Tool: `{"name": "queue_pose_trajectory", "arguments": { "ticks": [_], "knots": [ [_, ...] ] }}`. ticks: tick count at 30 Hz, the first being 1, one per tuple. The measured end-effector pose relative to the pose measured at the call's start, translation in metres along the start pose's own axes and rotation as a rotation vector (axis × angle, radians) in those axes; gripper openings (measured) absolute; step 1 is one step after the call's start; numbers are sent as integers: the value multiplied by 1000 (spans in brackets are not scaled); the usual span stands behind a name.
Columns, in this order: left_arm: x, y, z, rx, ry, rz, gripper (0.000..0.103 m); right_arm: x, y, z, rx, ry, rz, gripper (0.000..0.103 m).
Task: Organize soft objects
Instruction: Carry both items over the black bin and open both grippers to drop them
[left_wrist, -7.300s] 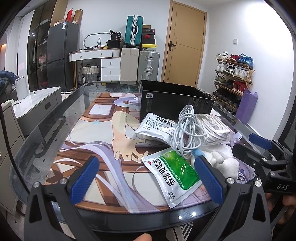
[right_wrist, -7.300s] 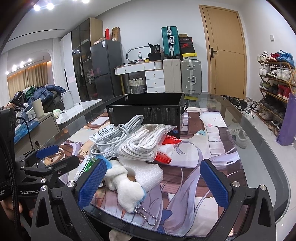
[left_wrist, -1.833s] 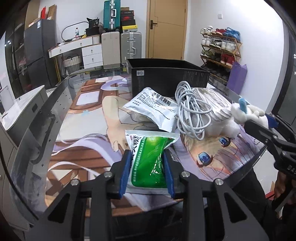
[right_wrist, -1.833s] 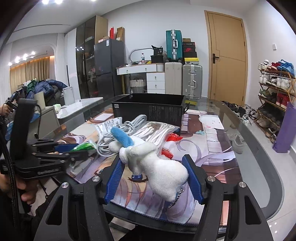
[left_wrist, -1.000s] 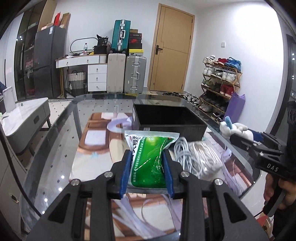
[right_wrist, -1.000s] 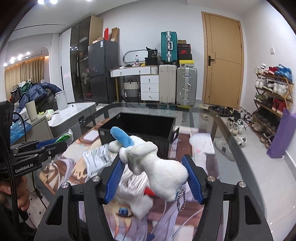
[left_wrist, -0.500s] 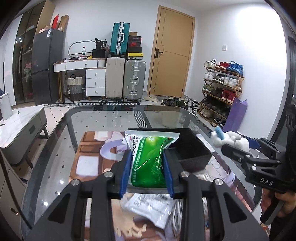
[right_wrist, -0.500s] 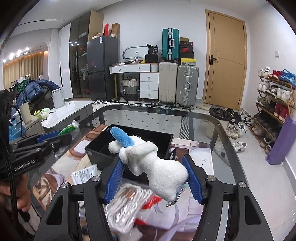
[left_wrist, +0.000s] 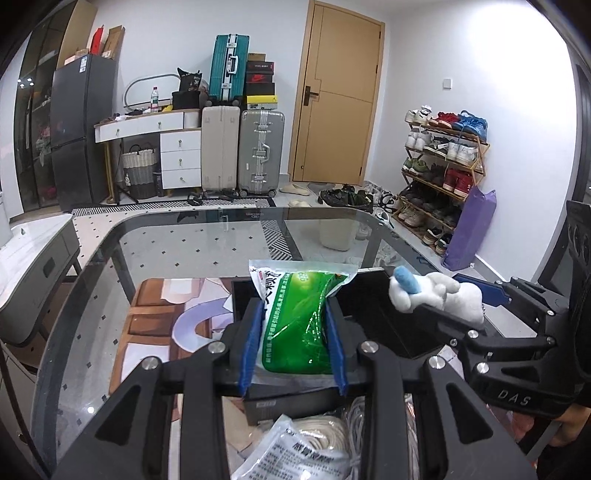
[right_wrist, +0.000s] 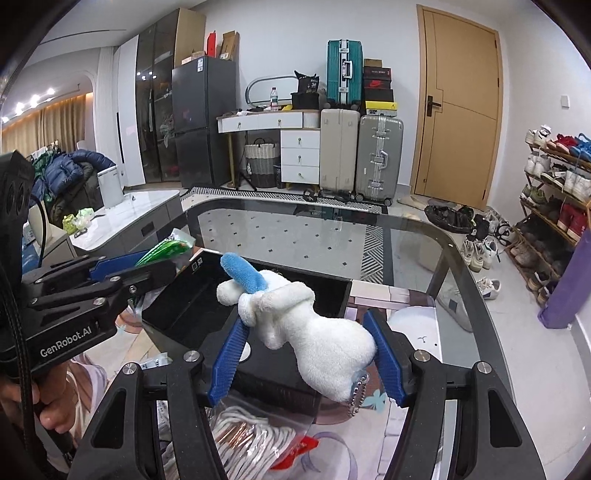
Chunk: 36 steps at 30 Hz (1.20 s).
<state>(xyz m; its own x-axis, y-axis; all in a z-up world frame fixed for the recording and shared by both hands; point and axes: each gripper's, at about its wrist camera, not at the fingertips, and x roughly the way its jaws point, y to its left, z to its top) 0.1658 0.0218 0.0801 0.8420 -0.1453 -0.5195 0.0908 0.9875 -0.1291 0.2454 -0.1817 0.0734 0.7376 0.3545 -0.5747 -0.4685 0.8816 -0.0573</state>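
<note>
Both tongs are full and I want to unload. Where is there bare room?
The black box looks bare inside, under the plush toy and green packet. The glass tabletop beyond the box is bare too. The near side is crowded: cable bundle, white packet.

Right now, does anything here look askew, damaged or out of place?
Only the green pouch: the left gripper squeezes it so its sides buckle. The white plush toy sits intact in the right gripper, both above the black box.
</note>
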Motion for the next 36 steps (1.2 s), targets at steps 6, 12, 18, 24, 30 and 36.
{"name": "queue_pose_trajectory", "arguments": {
  "ticks": [6, 12, 18, 24, 30, 36],
  "knots": [
    [18, -2, -3, 13, 23, 4, 32, 18, -2, 4, -11, 14, -13, 65],
    [31, -3, -5, 27, 44, 13, 32, 35, 2, 2, -26, 32, -21, 65],
    [36, -5, -8, 35, 55, 18, 32, 50, 8, 0, -49, 54, -19, 65],
    [41, -4, -9, 27, 71, 9, 33, 53, 4, 0, -40, 55, -17, 65],
    [47, -3, -9, 35, 91, 7, 34, 53, 4, 0, -24, 45, -11, 68],
    [38, 3, -9, 5, 91, -31, 53, 37, -3, 1, 14, -3, 11, 88]
  ]
}}
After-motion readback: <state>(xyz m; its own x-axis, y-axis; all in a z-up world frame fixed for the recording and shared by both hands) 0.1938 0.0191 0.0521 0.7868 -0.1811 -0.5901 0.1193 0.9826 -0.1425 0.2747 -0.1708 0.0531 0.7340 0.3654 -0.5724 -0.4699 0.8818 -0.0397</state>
